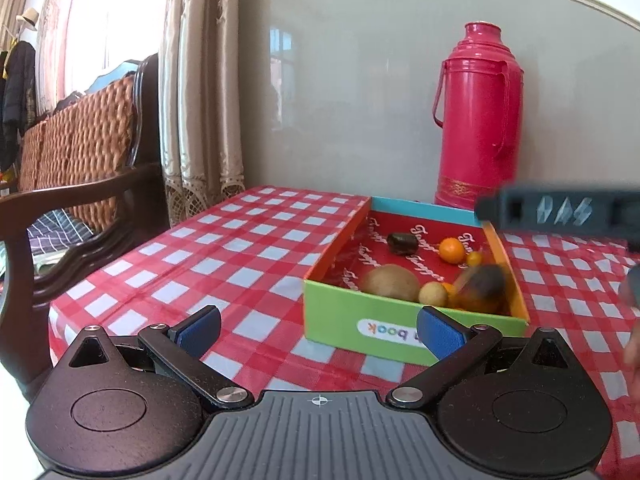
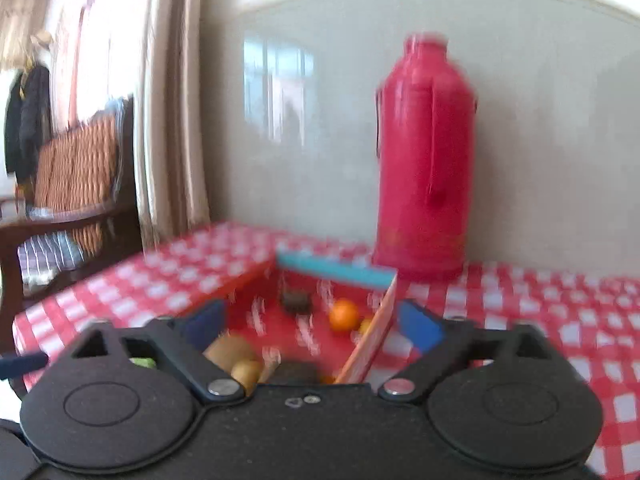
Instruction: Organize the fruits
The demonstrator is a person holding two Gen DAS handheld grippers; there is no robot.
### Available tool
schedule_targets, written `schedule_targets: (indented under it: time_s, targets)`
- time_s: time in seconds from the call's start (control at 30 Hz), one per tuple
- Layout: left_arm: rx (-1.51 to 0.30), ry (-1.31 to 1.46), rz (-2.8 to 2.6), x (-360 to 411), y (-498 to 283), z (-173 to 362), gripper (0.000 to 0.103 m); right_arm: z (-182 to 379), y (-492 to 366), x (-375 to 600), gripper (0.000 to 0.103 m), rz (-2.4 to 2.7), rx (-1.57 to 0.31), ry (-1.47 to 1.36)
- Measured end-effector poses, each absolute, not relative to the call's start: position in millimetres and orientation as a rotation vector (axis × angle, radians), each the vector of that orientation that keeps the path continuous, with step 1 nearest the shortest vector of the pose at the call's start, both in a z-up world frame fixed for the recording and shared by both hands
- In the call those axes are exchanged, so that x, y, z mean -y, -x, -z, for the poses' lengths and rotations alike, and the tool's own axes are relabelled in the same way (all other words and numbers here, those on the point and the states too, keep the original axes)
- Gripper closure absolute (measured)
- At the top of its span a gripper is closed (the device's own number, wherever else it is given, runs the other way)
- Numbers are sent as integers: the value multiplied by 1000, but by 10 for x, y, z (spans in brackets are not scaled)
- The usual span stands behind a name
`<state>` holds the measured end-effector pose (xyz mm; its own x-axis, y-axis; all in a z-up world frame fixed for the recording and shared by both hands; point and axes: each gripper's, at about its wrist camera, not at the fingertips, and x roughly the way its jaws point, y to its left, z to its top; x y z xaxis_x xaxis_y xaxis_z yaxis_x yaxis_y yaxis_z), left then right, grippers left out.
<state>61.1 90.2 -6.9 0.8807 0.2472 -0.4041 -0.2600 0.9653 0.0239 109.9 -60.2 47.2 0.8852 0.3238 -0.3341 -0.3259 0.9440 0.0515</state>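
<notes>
The left gripper (image 1: 318, 330) has its jaws released wide over the checked surface (image 1: 224, 248), nothing between them. The right gripper (image 2: 314, 326) also has its jaws spread, empty, above the near end of the shallow box (image 1: 404, 330). Inside lie a kiwi (image 1: 390, 283), an orange (image 1: 452, 250), a dark fruit (image 1: 402, 243) and smaller ones. A red thermos (image 1: 478, 120) stands behind.

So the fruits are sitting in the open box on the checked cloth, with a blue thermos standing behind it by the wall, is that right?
Not quite: the thermos is pink, not blue, as the left wrist view shows clearly. The rest holds: the fruits, such as the orange, sit in the open box on the checked cloth, and the thermos stands behind the box by the wall.
</notes>
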Motion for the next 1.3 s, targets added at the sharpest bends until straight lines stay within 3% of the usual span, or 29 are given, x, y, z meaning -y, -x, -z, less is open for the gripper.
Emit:
schedule_targets:
  time_s: [0.07, 0.13, 0.63, 1.1, 1.3]
  targets:
    - [-417, 32, -251, -850, -571, 50, 0, -555, -1004, 663, 13, -335, -344, -14]
    - [-411, 33, -227, -785, -499, 1, 0, -612, -838, 751, 6, -322, -338, -28]
    - [-326, -59, -109, -310, 682, -268, 0, -781, 680, 1504, 6, -102, -223, 31]
    - [-218, -26, -116, -240, 822, -219, 0, -360, 712, 1558, 6, -84, -253, 81]
    - [-252, -22, -105, -210, 739, -166, 0, -338, 672, 1532, 6, -111, -245, 96]
